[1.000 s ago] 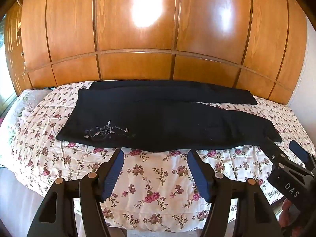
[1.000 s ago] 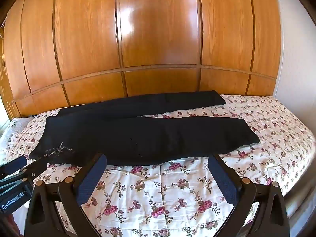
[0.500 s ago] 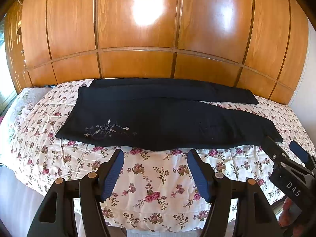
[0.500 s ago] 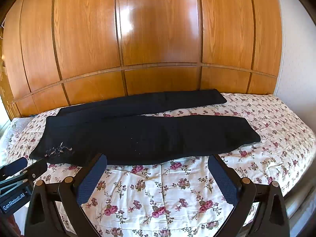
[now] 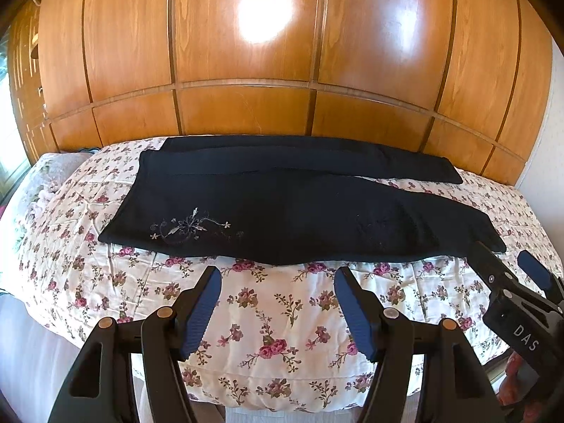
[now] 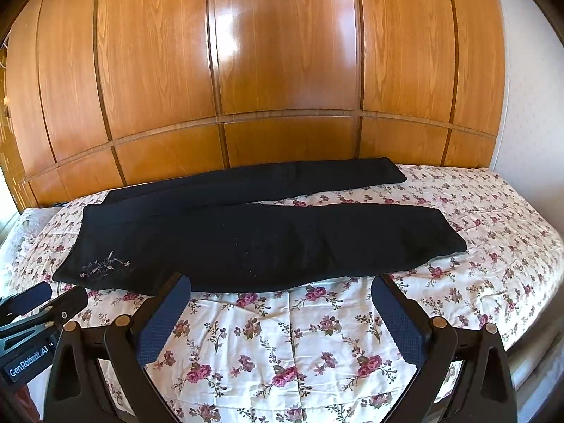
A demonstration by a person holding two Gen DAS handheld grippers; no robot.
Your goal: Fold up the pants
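Black pants [image 5: 282,208] lie flat across the flowered bed, waist at the left with a small embroidered flower [image 5: 190,227], both legs spread apart toward the right. They also show in the right wrist view [image 6: 253,236]. My left gripper [image 5: 276,278] is open and empty, hovering over the bedspread just short of the pants' near edge. My right gripper [image 6: 282,285] is open wide and empty, at the near edge of the front leg. Each gripper shows in the other's view: the right one [image 5: 507,264] near the front leg's cuff, the left one [image 6: 53,294] near the waist corner.
The bed [image 5: 282,320] has a white quilt with pink flowers. A wooden panelled wardrobe [image 5: 246,70] stands right behind it. A white wall [image 6: 528,105] is at the right. The bed's front edge drops off below the grippers.
Both grippers have risen or tilted slightly, so the pants sit a little lower in each view. Nothing was taken hold of; the pants have not moved.
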